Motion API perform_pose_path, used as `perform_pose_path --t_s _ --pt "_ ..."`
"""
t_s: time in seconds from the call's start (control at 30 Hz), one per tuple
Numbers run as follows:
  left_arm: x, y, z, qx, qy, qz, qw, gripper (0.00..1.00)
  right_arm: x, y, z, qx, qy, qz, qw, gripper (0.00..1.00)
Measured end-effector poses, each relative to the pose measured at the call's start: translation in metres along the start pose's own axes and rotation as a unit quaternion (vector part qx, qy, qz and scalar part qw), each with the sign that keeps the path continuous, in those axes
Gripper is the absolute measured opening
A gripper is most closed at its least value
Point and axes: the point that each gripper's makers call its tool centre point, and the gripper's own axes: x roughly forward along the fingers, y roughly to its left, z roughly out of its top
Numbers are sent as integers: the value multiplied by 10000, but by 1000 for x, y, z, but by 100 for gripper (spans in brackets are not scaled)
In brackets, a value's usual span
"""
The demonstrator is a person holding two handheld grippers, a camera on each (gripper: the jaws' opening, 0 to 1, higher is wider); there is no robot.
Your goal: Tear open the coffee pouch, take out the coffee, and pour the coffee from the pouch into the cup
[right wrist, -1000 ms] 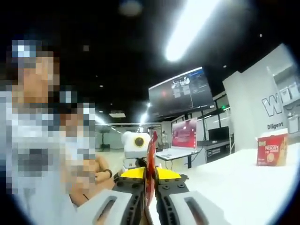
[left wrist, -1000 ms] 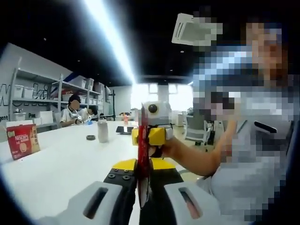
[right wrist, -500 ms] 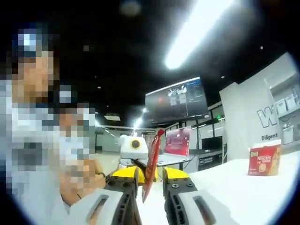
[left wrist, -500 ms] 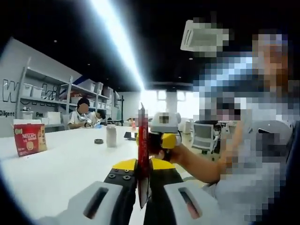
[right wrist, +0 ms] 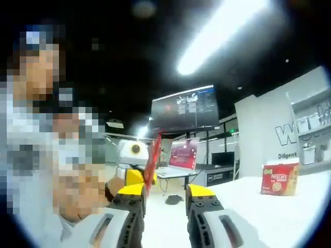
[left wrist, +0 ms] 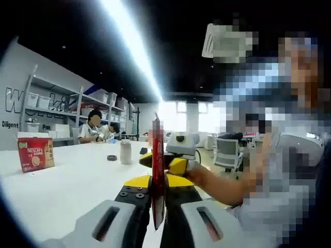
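**Left gripper clamps the red coffee pouch; right gripper stands apart with jaws spread**

Seen along its own jaws in the left gripper view, the left gripper (left wrist: 157, 192) is closed on a slim red coffee pouch (left wrist: 158, 170), which stands upright, edge-on to the camera, rising above the yellow jaw tips. Just beyond the pouch, slightly to the right, the right gripper (left wrist: 168, 161) appears with its yellow jaws and pale body, held by a person's hand (left wrist: 199, 173); from here its jaws seem close to the pouch, but whether they touch it cannot be told.

In the right gripper view, the right gripper (right wrist: 164, 192) has its two jaws parted with a clear gap between them and nothing held there. The coffee pouch (right wrist: 151, 157) stands up-left of the jaws, beyond their tips, gripped by the left gripper (right wrist: 135, 178) with its yellow jaws and pale body.

Farther out, a white surface (left wrist: 67, 181) stretches away to the left. On it sit a red coffee box (left wrist: 35, 154) near the wall, a pale can (left wrist: 125, 151) and a small dark ring (left wrist: 111, 157) just beside the can. The red box (right wrist: 279, 179) also shows at right in the right gripper view, with an open laptop (right wrist: 178, 160) and a large dark wall screen (right wrist: 183, 108) behind. Shelving (left wrist: 57, 111) lines the far wall, where people sit at the surface's far end.
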Motion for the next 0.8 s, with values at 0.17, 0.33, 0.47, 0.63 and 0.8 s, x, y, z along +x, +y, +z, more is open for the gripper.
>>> perform_pose_path --t_s 0.17,0.33,0.47,0.63,0.8 --pt "-5 6 2 29 17 197 9998 12 -13 -25 -3 -359 43 -445 9984 28" --pt "-6 7 4 69 -10 262 9996 12 -30 -45 -7 -356 46 -745 9966 29" --pt "-4 8 1 71 55 252 9996 12 -50 -64 -17 -628 304 -1181 9905 29" --pt "-2 4 2 99 34 166 9998 12 -76 -84 -25 -669 414 -1504 9855 30" --pt "-2 5 0 87 78 205 9997 12 -101 -105 -25 -644 386 -1837 9801 32"
